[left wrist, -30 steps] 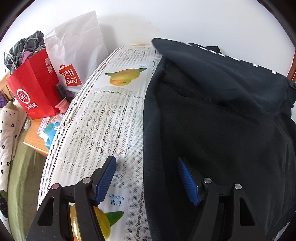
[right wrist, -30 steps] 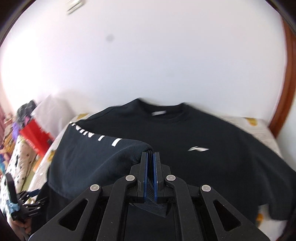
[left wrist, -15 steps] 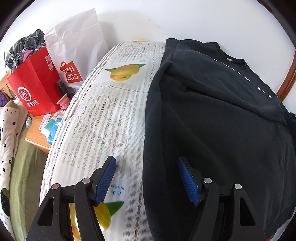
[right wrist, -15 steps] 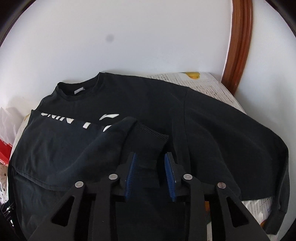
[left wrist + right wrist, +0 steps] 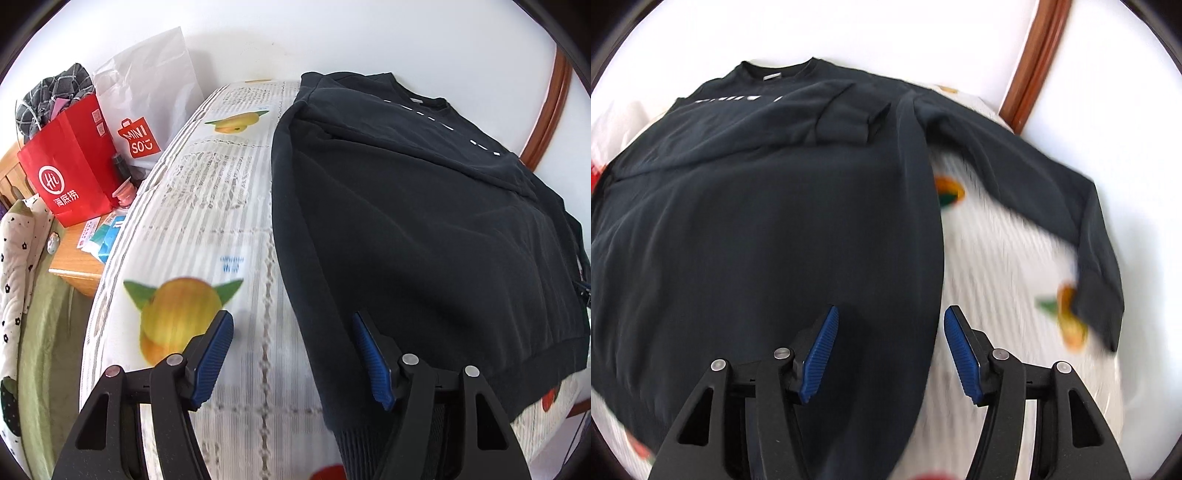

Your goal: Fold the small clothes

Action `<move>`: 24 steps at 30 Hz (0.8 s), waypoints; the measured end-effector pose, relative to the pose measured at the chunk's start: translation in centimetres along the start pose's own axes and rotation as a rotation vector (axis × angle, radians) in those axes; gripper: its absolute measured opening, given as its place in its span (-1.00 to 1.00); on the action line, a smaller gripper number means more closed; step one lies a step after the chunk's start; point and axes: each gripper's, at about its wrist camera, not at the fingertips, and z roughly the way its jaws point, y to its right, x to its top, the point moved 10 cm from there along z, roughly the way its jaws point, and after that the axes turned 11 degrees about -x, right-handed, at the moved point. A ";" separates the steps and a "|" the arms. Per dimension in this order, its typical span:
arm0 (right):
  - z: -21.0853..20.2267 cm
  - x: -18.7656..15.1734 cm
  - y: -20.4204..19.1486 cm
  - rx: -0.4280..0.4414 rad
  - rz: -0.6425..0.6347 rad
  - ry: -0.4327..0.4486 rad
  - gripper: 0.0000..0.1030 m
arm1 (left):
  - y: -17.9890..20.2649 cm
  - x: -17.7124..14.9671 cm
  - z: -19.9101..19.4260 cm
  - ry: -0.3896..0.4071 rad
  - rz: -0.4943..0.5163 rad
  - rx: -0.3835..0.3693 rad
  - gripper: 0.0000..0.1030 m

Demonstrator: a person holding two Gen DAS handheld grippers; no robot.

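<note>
Nearest the lens, the left tool point(image 5: 291, 354) stood released with nothing between its blue pads; its jaws had just been narrowing a little. It hung over the side edge of the black sweatshirt point(image 5: 424, 236), one pad above the garment's hem corner, the other above the fruit-printed bed cover point(image 5: 207, 206). The right tool point(image 5: 890, 350) had just been spreading its jaws and gripped nothing; it straddled the sweatshirt's point(image 5: 768, 229) opposite side edge, one pad over dark cloth, the other over white cover. The sweatshirt lay flat on the bed, collar toward the wall. Across its chest one sleeve point(image 5: 846, 122) lay folded over, cuff near the shoulder seam. The other sleeve point(image 5: 1052, 206) stretched out sideways from the sweatshirt onto the cover. Beyond the sweatshirt, off the bed's edge, stood a red paper bag point(image 5: 70, 173) and a white bag point(image 5: 147, 96).
</note>
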 end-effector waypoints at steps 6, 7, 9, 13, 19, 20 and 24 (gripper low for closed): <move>-1.7 -3.1 -0.3 0.062 0.044 0.037 -0.09 | 1.0 -1.9 -1.1 0.011 -0.013 -0.062 -0.77; -2.1 -3.4 -0.7 0.091 0.038 0.055 -0.49 | 1.2 -2.1 -1.1 0.014 -0.031 -0.085 -0.80; -2.6 -4.0 -1.0 0.089 0.022 0.095 -0.82 | 1.1 -2.4 -1.2 0.021 -0.053 -0.085 -0.84; -3.1 -4.8 -0.7 0.102 0.052 0.079 -0.86 | 1.0 -3.5 -2.2 -0.002 -0.065 -0.069 -0.85; -4.3 -6.6 -0.5 0.117 0.017 0.063 -0.86 | 0.3 -5.5 -3.5 -0.020 -0.060 -0.070 -0.85; -4.3 -6.7 -0.6 0.120 0.014 0.060 -0.86 | 0.2 -5.7 -3.6 -0.020 -0.058 -0.070 -0.85; -4.3 -7.0 -0.7 0.110 -0.019 0.041 -0.77 | 0.0 -5.8 -3.9 -0.032 -0.038 -0.058 -0.76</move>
